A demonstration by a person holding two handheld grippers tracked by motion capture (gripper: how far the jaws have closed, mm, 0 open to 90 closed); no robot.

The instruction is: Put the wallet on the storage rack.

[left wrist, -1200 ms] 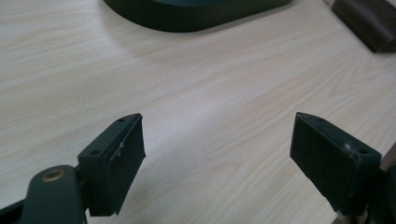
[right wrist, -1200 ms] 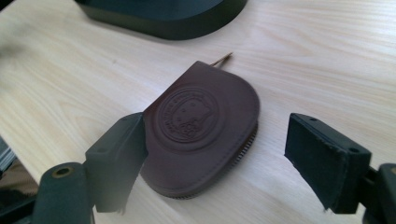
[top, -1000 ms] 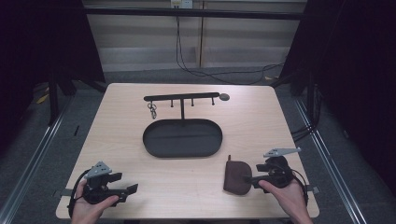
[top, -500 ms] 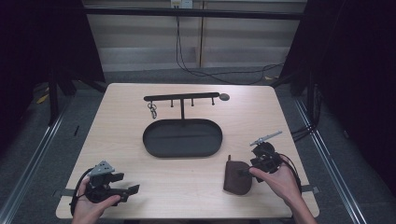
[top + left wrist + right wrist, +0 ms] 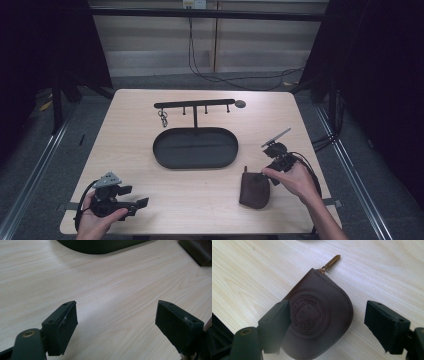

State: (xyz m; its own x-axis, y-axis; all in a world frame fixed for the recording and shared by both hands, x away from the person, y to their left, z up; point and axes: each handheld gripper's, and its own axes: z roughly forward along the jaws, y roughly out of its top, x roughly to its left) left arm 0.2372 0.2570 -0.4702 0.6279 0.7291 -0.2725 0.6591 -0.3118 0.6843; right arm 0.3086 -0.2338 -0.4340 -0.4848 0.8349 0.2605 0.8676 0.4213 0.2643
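The right gripper's (image 5: 327,322) fingers (image 5: 275,325) stand released astride the flat brown embossed leather zip pouch (image 5: 317,322) lying between them on the pale wooden table (image 5: 249,272), so closing could merely skid it sideways.

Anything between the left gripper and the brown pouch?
No, just bare table between the left gripper and the brown pouch, per the high view.
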